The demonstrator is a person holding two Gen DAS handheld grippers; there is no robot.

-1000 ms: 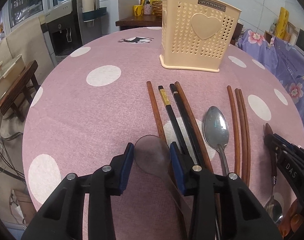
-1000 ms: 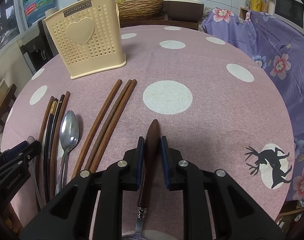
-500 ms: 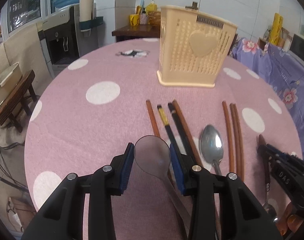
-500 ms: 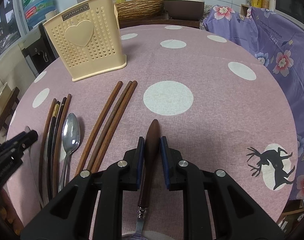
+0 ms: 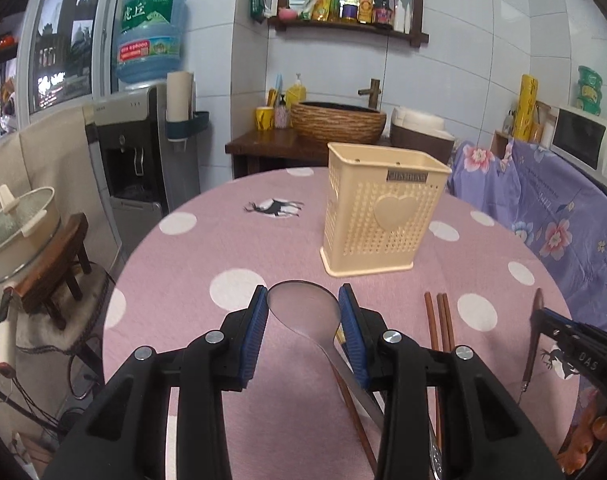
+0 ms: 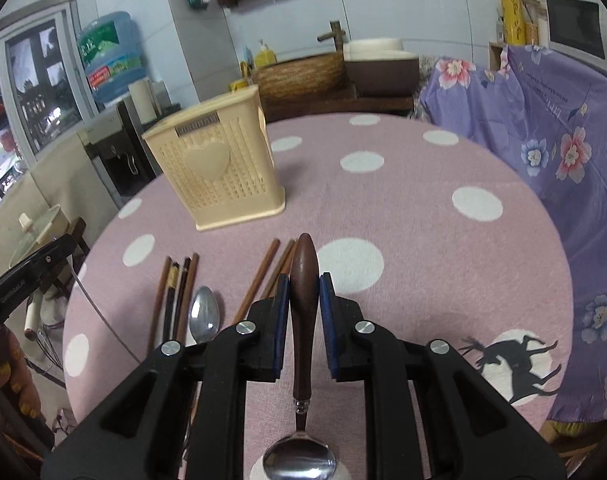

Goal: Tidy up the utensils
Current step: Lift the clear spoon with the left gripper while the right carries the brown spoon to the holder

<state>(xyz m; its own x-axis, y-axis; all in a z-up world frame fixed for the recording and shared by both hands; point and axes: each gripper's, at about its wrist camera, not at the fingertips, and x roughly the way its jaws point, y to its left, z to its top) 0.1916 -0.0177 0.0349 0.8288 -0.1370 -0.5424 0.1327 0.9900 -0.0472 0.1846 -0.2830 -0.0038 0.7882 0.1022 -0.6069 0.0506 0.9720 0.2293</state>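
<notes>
My left gripper [image 5: 303,300] is shut on the bowl of a steel spoon [image 5: 303,308] and holds it above the pink dotted table [image 5: 207,256]. My right gripper [image 6: 304,284] is shut on the brown wooden handle of a second spoon [image 6: 303,280], whose steel bowl hangs toward me. The cream perforated utensil basket [image 5: 379,216] stands upright ahead; it also shows in the right wrist view [image 6: 219,172]. Several chopsticks [image 6: 175,296] and one steel spoon [image 6: 204,314] lie on the table below.
A brown chopstick set [image 5: 439,320] lies right of the left gripper. A purple flowered cloth [image 6: 551,120] covers furniture on the right. A water dispenser [image 5: 139,152] and a stool with a pot [image 5: 19,232] stand to the left. A wooden sink stand [image 5: 327,136] is behind the table.
Both grippers have risen off the table with their spoons and tilted up, so the basket and room now fill more of each view.
</notes>
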